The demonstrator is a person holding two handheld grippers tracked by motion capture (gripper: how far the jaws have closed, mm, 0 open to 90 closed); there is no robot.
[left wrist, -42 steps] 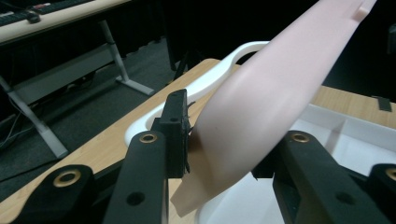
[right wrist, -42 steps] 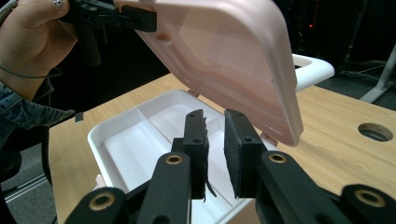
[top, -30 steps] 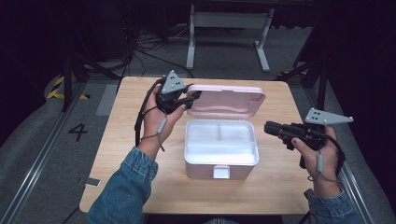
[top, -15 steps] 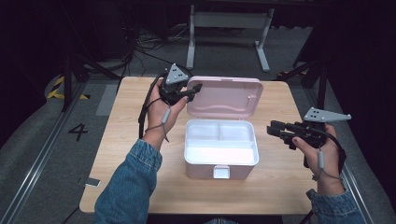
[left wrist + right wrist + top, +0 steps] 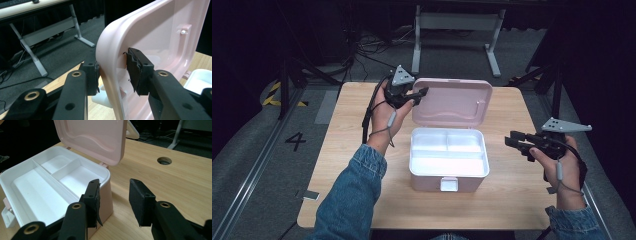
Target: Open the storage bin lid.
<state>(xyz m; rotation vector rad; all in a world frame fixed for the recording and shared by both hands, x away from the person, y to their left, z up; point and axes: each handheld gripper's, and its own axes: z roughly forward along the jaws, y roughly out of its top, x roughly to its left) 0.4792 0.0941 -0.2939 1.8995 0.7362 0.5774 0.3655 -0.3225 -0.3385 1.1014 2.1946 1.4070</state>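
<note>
Lid (image 5: pixel 160 32) top and right edge cut off by frame in left gripper view; left gripper's (image 5: pixel 112 67) outer pad partly hidden behind lid rim. Box (image 5: pixel 50 185) near-left corner and latch cut off in right gripper view. Forearms run off bottom edge of high view.
</note>
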